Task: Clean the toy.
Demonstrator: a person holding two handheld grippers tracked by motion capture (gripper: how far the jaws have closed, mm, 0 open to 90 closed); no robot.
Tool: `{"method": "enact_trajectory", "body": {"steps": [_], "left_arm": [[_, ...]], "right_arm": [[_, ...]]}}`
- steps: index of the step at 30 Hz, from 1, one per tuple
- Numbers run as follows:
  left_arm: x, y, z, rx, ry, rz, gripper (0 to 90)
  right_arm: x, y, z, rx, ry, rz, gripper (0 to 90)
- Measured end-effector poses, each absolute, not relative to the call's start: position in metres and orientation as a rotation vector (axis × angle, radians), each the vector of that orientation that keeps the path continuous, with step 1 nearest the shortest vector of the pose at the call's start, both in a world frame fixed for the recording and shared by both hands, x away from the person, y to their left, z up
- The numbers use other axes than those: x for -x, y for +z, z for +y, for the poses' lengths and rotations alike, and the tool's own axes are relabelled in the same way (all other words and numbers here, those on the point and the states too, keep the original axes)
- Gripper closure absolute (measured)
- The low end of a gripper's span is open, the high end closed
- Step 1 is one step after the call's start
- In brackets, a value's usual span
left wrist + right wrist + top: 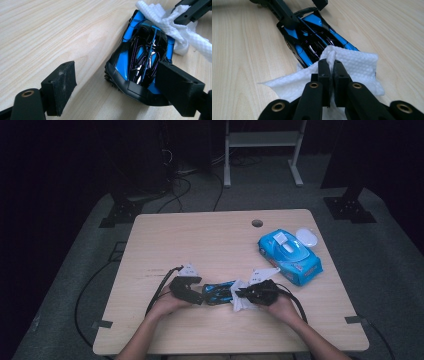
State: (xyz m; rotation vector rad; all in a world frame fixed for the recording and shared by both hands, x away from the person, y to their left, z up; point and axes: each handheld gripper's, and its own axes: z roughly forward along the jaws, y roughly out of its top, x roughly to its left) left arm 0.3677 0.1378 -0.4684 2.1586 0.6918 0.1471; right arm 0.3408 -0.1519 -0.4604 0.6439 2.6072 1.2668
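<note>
The blue-and-black toy car [218, 293] lies on the table [210, 240] between the two claws, its long axis running straight from one to the other: one end sits between the wide-open jaws of the left claw [117, 90], one pad against its side and the other well clear, while its far end points at the right claw [331, 65]. That claw is clamped on a white wipe [352, 67] draped over the car's near end. Beyond the right claw, well apart, lies a blue wipes pack [290, 256] with a white lid [307, 238] just beside it
</note>
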Motion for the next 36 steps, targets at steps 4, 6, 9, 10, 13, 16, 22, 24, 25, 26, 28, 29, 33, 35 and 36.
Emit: {"method": "enact_trajectory", "body": {"steps": [4, 6, 9, 10, 13, 16, 22, 24, 25, 26, 28, 29, 33, 35, 36], "left_arm": [[-0.367, -0.468, 0.138, -2.153, 0.114, 0.691, 22.6], [-0.365, -0.467, 0.137, -2.161, 0.121, 0.695, 24.2], [-0.363, -0.464, 0.135, -2.173, 0.123, 0.715, 27.6], [-0.363, -0.463, 0.135, -2.180, 0.121, 0.715, 29.1], [-0.362, -0.460, 0.136, -2.181, 0.083, 0.763, 36.4], [-0.363, -0.460, 0.137, -2.169, 0.035, 0.793, 43.6], [-0.361, -0.458, 0.137, -2.186, 0.063, 0.750, 50.4], [-0.360, -0.459, 0.138, -2.185, 0.084, 0.733, 52.1], [-0.358, -0.459, 0.138, -2.181, 0.099, 0.722, 53.0], [-0.358, -0.458, 0.138, -2.185, 0.106, 0.714, 53.3], [-0.356, -0.458, 0.137, -2.184, 0.126, 0.698, 53.3], [-0.355, -0.458, 0.137, -2.193, 0.139, 0.678, 53.3], [-0.349, -0.459, 0.137, -2.182, 0.201, 0.624, 53.3], [-0.345, -0.459, 0.136, -2.178, 0.234, 0.599, 53.3], [-0.344, -0.459, 0.135, -2.175, 0.244, 0.595, 53.2]], "right_arm": [[-0.337, -0.461, -0.153, -0.632, 1.269, 2.600, 86.4], [-0.336, -0.461, -0.152, -0.627, 1.270, 2.597, 86.4], [-0.335, -0.461, -0.152, -0.621, 1.269, 2.595, 86.4], [-0.335, -0.462, -0.153, -0.620, 1.271, 2.593, 86.4], [-0.335, -0.463, -0.153, -0.625, 1.283, 2.587, 86.4], [-0.334, -0.463, -0.154, -0.631, 1.292, 2.587, 86.3], [-0.334, -0.464, -0.155, -0.629, 1.299, 2.584, 86.3], [-0.334, -0.464, -0.155, -0.631, 1.302, 2.587, 86.3], [-0.334, -0.464, -0.155, -0.631, 1.303, 2.586, 86.3], [-0.334, -0.464, -0.155, -0.630, 1.304, 2.587, 86.3], [-0.333, -0.464, -0.155, -0.627, 1.302, 2.588, 86.1], [-0.332, -0.463, -0.156, -0.626, 1.303, 2.589, 86.1], [-0.330, -0.463, -0.156, -0.624, 1.302, 2.594, 85.9], [-0.329, -0.462, -0.156, -0.616, 1.296, 2.600, 85.7], [-0.329, -0.461, -0.156, -0.616, 1.290, 2.603, 85.5]]}}
